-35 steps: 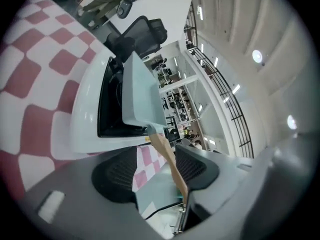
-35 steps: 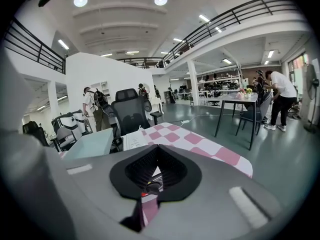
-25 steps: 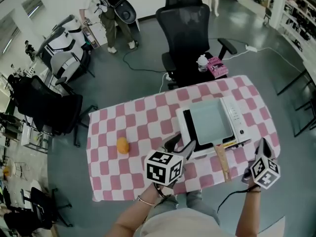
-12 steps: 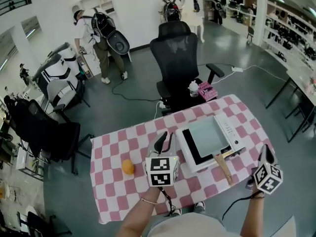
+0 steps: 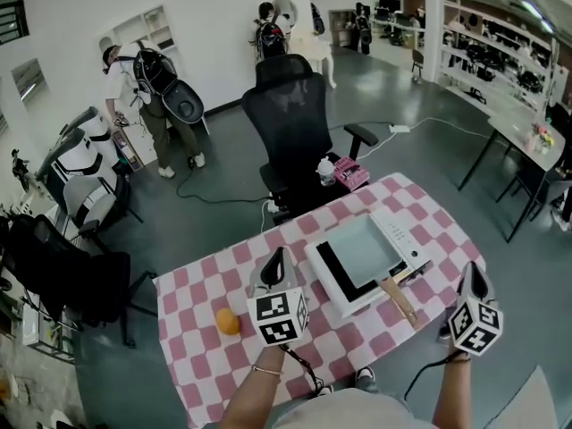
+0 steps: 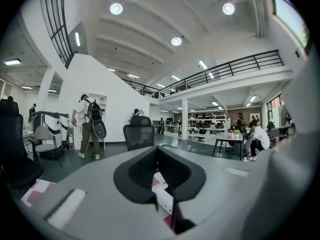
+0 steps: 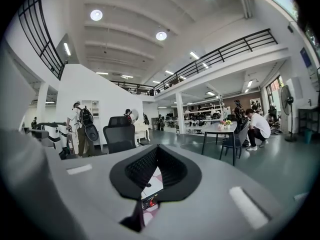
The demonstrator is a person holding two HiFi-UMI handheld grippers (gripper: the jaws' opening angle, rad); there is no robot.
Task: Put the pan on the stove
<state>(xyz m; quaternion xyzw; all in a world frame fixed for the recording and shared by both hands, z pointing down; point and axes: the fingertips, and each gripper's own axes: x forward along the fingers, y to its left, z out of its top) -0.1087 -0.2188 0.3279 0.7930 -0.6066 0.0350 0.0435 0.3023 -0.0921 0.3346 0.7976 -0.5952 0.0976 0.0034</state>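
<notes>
A square grey pan (image 5: 362,248) lies flat on the white stove (image 5: 409,232) at the right of the checked table (image 5: 206,275). Its wooden handle (image 5: 399,300) sticks out over the stove's front edge toward me. My left gripper (image 5: 274,260) is shut and empty, held upright over the table just left of the stove and clear of it. At the table's front right corner my right gripper (image 5: 470,273) is also shut and empty, right of the handle and apart from it. Both gripper views look out over the room past closed jaws, the left gripper (image 6: 158,149) and the right gripper (image 7: 157,149).
An orange (image 5: 227,321) lies on the table's left part. A black office chair (image 5: 290,119) stands behind the table with a pink item (image 5: 350,172) on its seat. A person with a backpack (image 5: 147,88) stands at the far left wall.
The left gripper's jaws have gone from wide open to shut with nothing in them, and it has drawn away to the left of the stove. The head view has tilted up.
</notes>
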